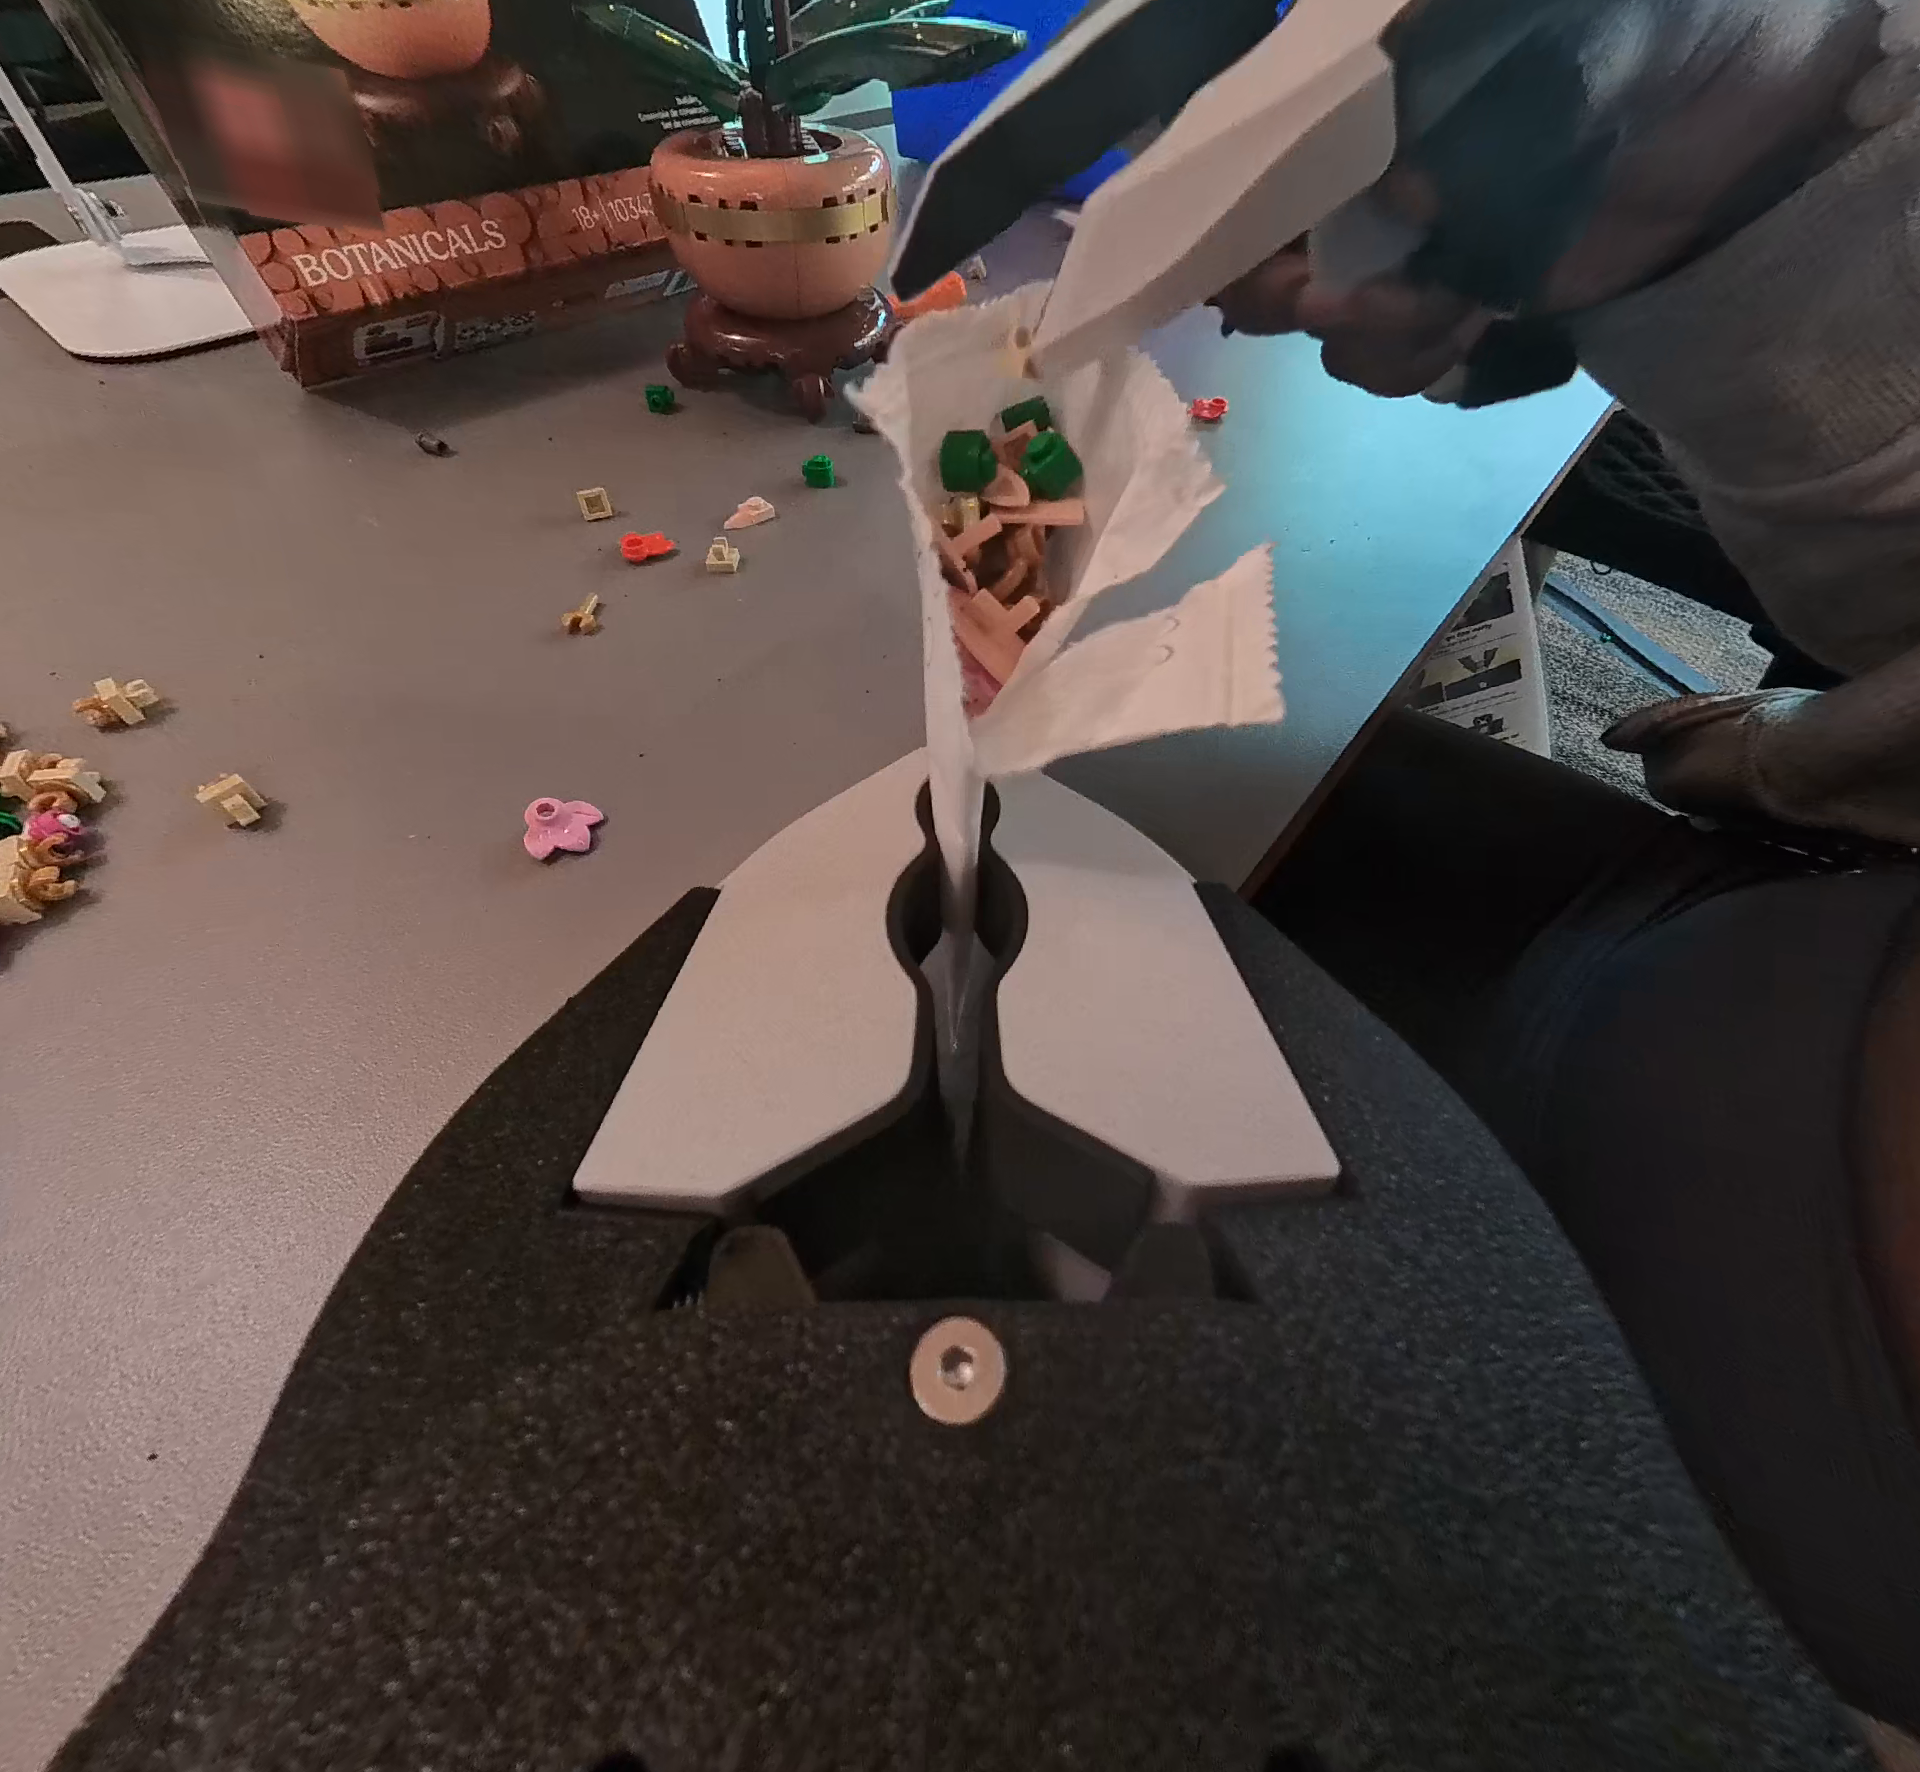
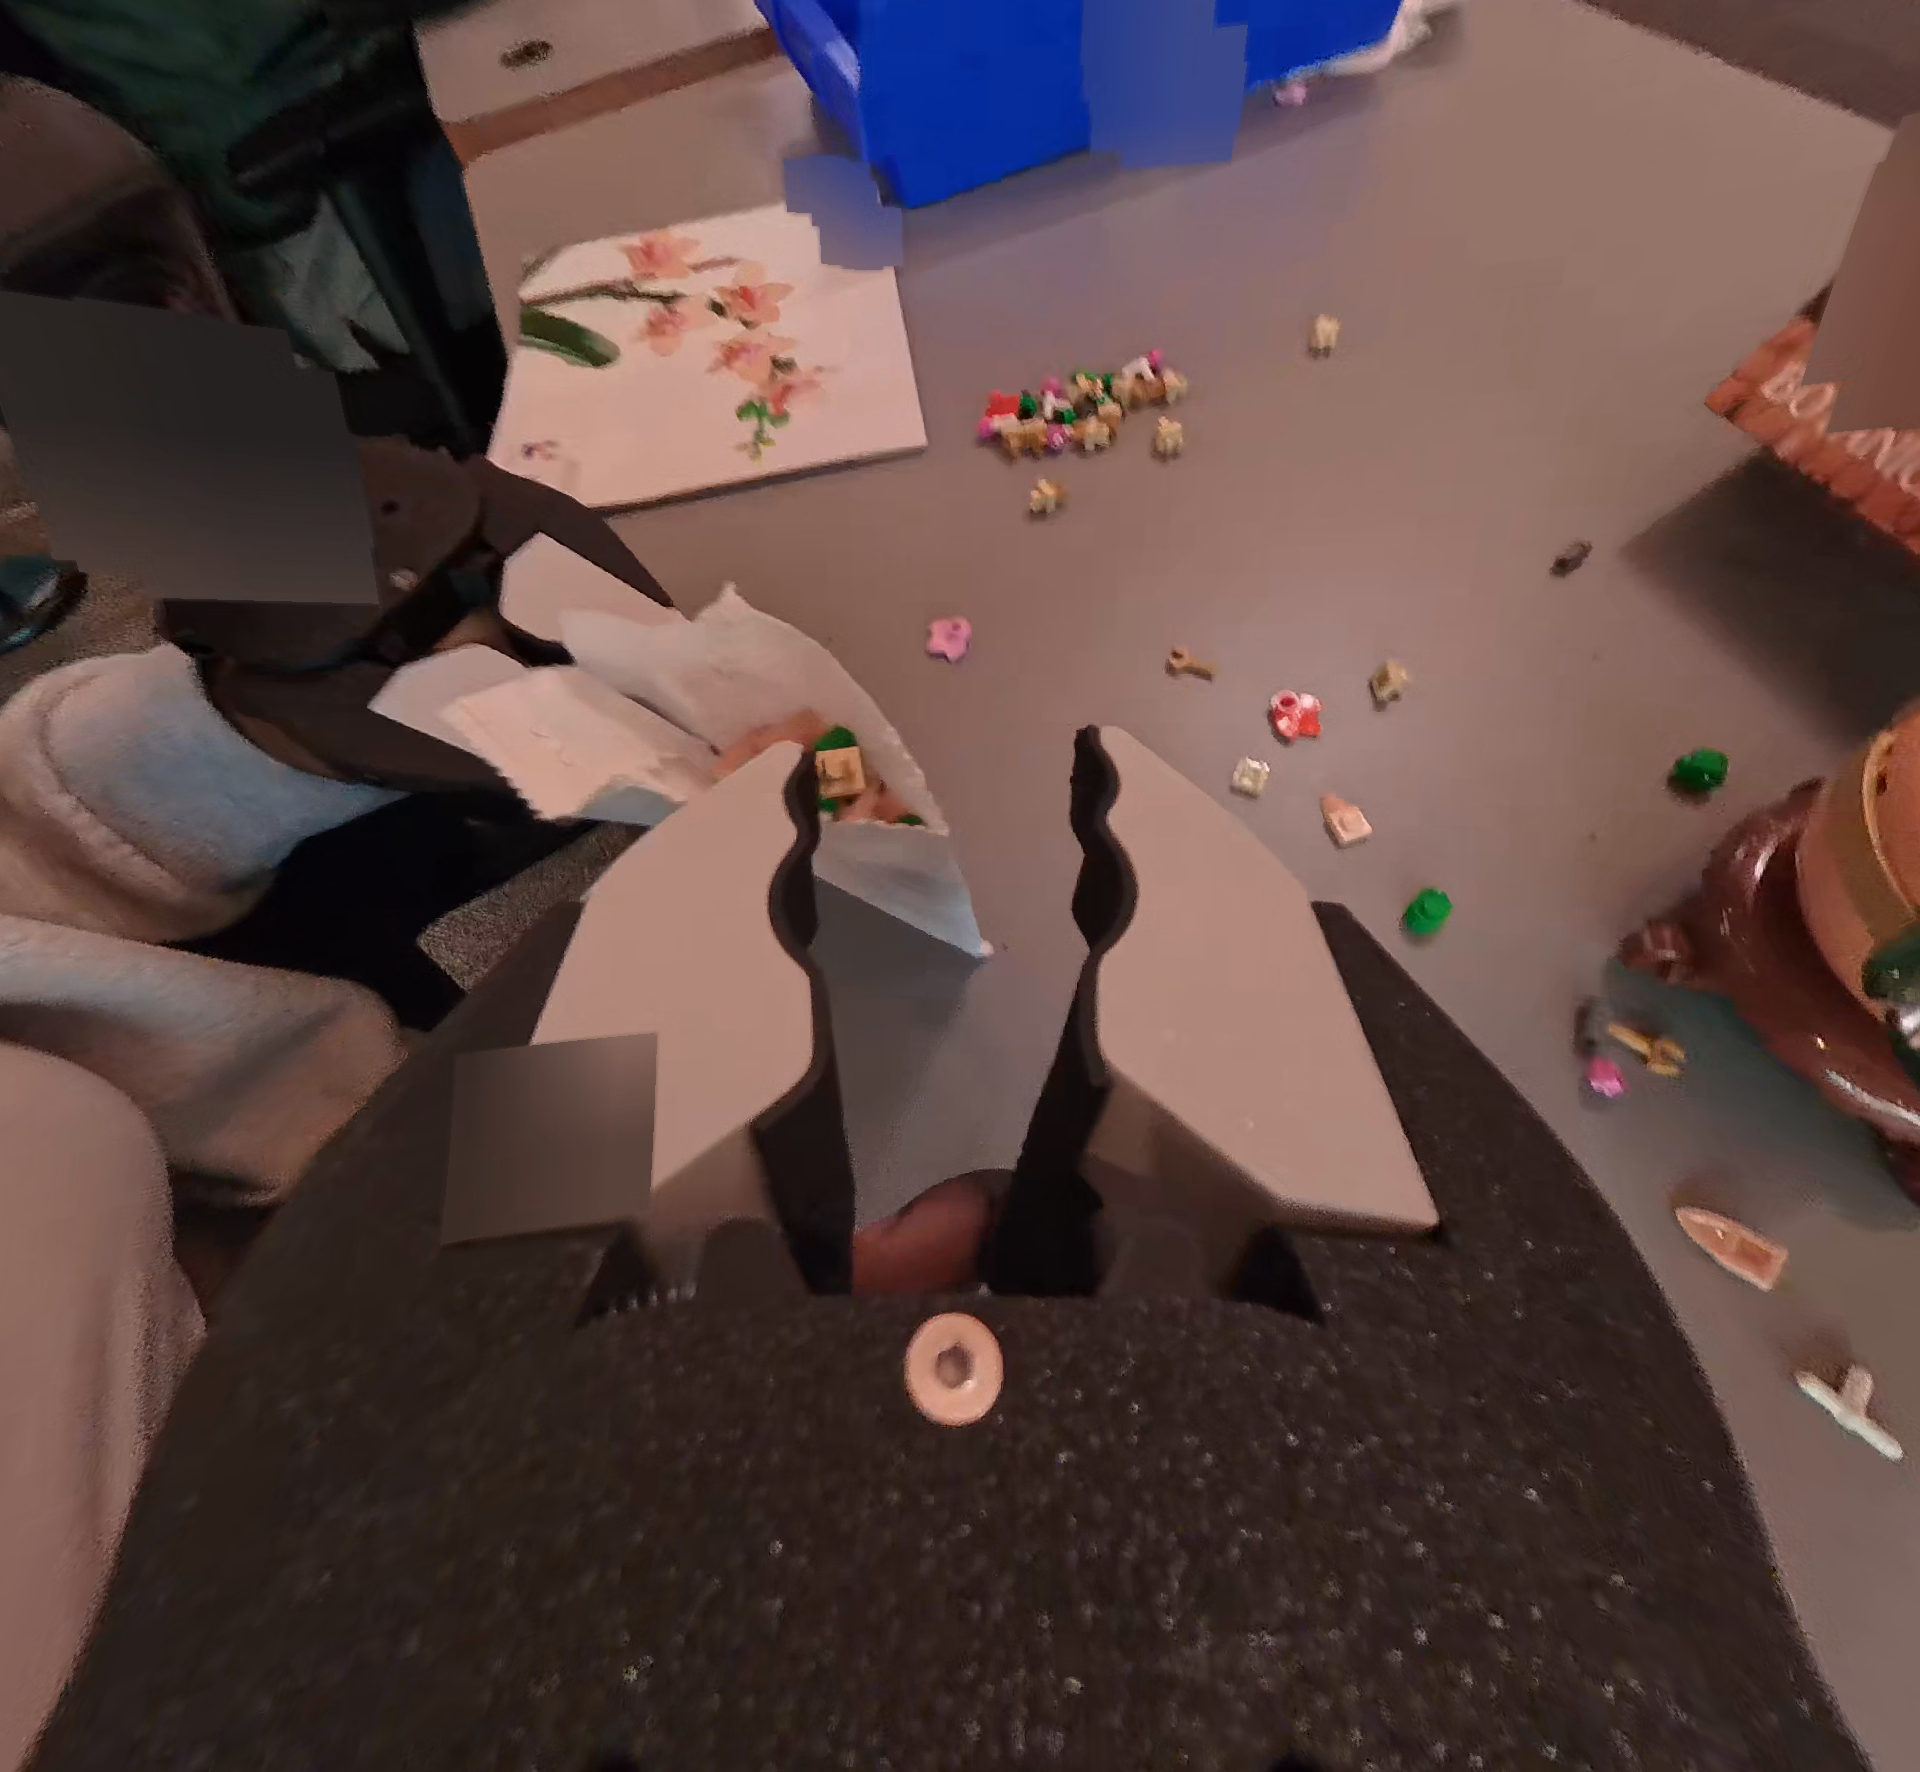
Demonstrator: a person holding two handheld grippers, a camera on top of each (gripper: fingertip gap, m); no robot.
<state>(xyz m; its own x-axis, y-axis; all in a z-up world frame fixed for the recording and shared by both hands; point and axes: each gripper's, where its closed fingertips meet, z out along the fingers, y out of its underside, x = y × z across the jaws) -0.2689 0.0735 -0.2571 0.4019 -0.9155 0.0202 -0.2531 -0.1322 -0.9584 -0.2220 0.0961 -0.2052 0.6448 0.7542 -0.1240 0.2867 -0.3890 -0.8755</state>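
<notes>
The left gripper point(image 1: 956, 849) was clamped on the torn white paper bag of small bricks point(image 1: 1039, 600); the right gripper point(image 2: 940, 787) stood apart, seemingly just beside its rim.

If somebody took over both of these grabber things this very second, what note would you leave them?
Left gripper: shut on the bottom edge of a torn-open white paper bag, held up above the grey table; small green and tan bricks show inside.
Right gripper: open, holding nothing, one fingertip at the bag's upper edge.
On the table: loose small pieces, a pink flower piece, a built plant pot, the set's box, a flower booklet, a blue bin.
The bag is open and not emptied.
</notes>
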